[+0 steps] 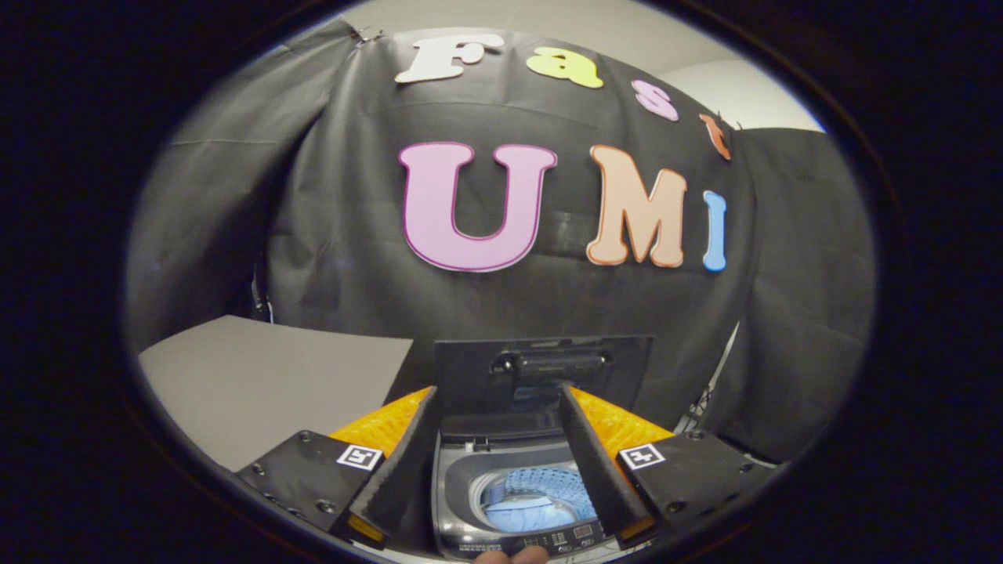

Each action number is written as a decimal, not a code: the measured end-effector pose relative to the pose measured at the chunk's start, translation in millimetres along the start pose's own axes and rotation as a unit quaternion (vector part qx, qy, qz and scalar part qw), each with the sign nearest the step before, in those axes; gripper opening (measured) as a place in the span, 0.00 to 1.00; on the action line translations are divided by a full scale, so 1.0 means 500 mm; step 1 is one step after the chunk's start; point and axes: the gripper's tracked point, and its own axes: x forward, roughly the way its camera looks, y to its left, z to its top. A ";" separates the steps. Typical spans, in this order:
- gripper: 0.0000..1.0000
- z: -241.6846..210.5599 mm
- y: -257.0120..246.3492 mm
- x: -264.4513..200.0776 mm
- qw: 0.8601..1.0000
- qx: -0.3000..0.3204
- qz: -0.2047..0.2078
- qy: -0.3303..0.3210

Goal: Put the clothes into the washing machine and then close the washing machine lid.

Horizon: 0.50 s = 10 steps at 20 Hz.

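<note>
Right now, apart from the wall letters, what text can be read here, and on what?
On the washing machine control panel: markings, too small to read.
On the gripper: two square tags, patterns only, no words.
No other text is legible.
The jaws stand open, one on either side of the raised lid.
</note>
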 end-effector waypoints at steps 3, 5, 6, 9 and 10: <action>0.96 0.044 -0.005 0.028 1.000 -0.008 -0.003 -0.020; 0.97 0.072 -0.003 0.061 1.000 -0.011 0.002 -0.029; 0.97 0.086 -0.002 0.082 0.999 -0.013 0.006 -0.034; 0.97 0.116 -0.004 0.158 0.999 -0.025 0.017 -0.038; 0.97 0.127 -0.013 0.185 0.999 -0.033 0.010 -0.037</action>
